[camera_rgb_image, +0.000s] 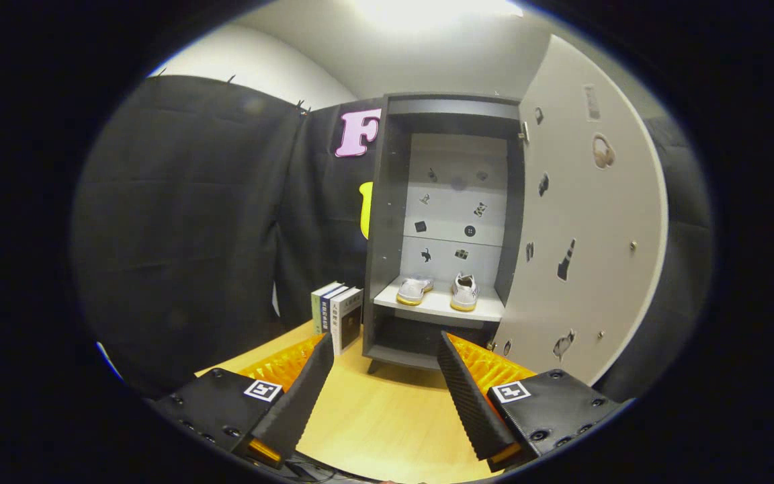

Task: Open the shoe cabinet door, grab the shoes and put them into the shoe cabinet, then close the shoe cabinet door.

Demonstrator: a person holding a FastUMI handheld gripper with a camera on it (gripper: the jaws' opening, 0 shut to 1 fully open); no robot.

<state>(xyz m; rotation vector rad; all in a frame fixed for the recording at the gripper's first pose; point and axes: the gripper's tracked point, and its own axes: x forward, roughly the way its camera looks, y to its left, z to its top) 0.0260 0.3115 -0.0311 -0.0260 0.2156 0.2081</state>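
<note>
Two shoes [437, 291] are seen side by side on the shelf inside the shoe cabinet [387, 222], whose door [592, 235] stands swung open. The gripper [383, 349] is held over the wooden table [380, 417], jaws spread wide and holding nothing. Books [338, 314] stand beside the cabinet.

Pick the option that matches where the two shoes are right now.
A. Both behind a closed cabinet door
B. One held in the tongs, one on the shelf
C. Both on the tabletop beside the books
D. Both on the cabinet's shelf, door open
D. The two shoes sit side by side on the shelf of the shoe cabinet, its door swung open, while the tongs are open and empty.
</note>
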